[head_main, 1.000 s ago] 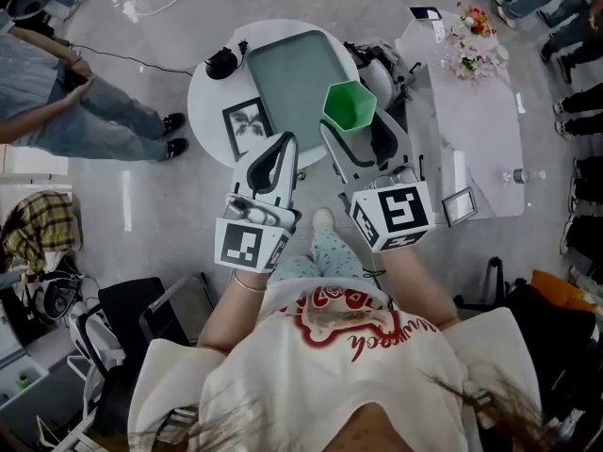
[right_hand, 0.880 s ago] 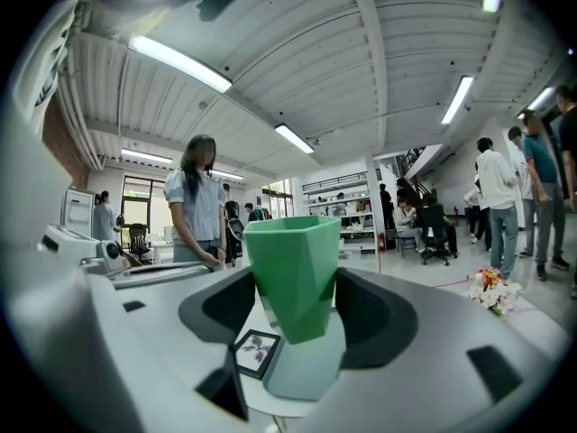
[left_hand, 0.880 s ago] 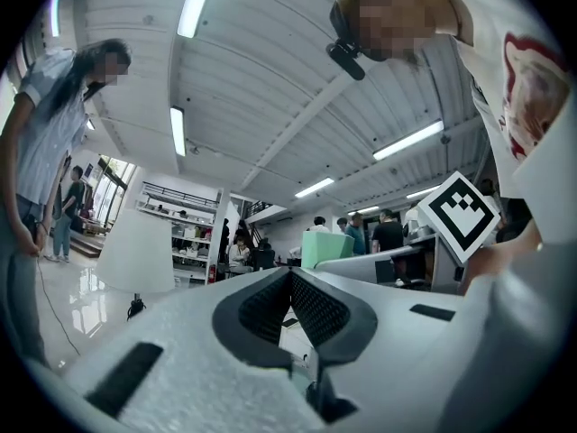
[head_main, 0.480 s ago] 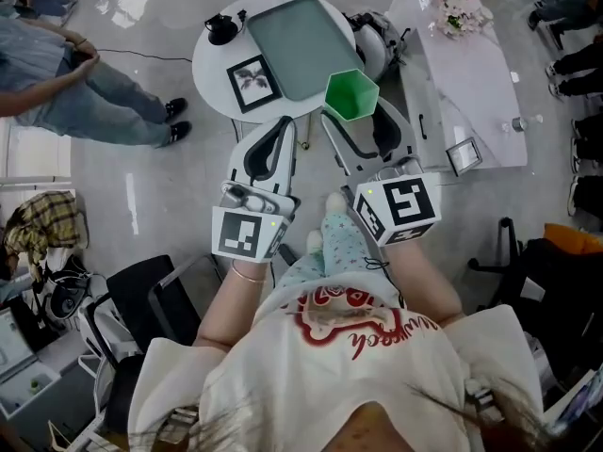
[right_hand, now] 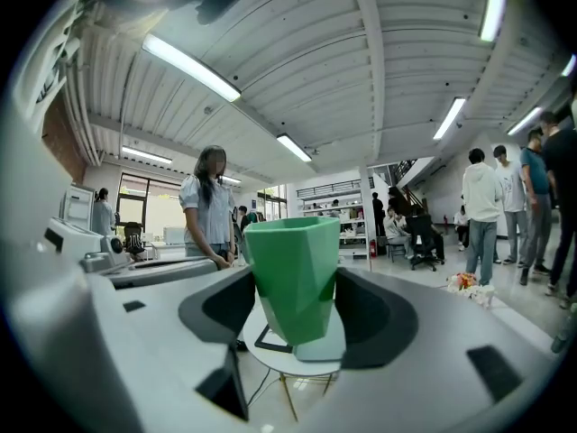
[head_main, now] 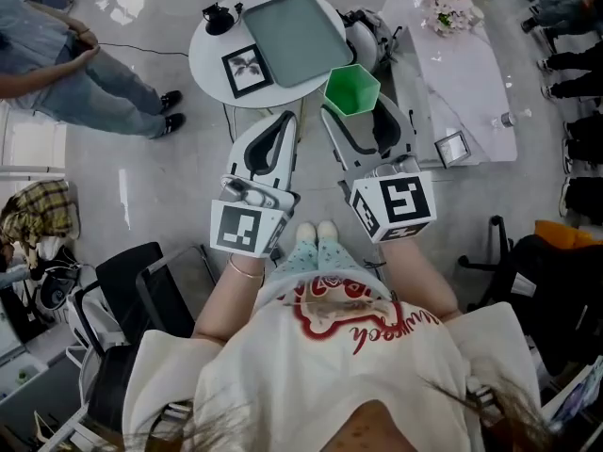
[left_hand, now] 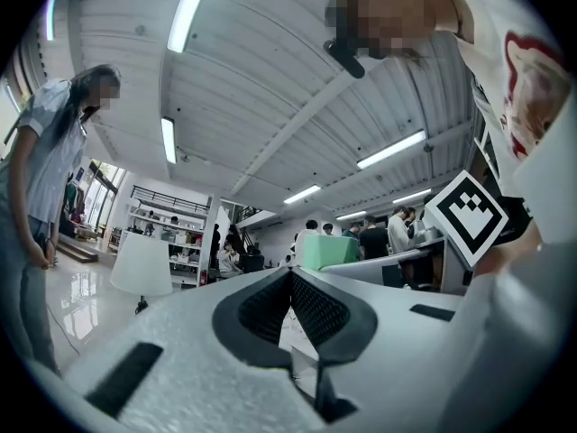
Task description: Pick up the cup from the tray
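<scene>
Cup: the green faceted cup is pinched upright between the jaws of the right gripper, in the air and touching nothing else.
Cup's place: at 5 o'clock from the tray, past the rim of the round white surface. In the right gripper view the cup hangs with that surface well below and behind it.
Change: a second ago the cup overlapped the tray's 5 o'clock corner in the head view. Now it is clear of both tray and surface, which sit farther toward 12 o'clock, so the person seems to have drawn back with it.
Tray: bare.
Left gripper: the left gripper has its jaws pressed together on nothing, alongside at 9 o'clock of the right one.
Meaning for the task: the pick-up looks done; only a steady hold remains. The cup's walls taper downward, so a loosened grip could let it slip.
Nearby: a framed leaf picture lies at 7 o'clock of the tray, and a person stands at 9 o'clock of the surface.
</scene>
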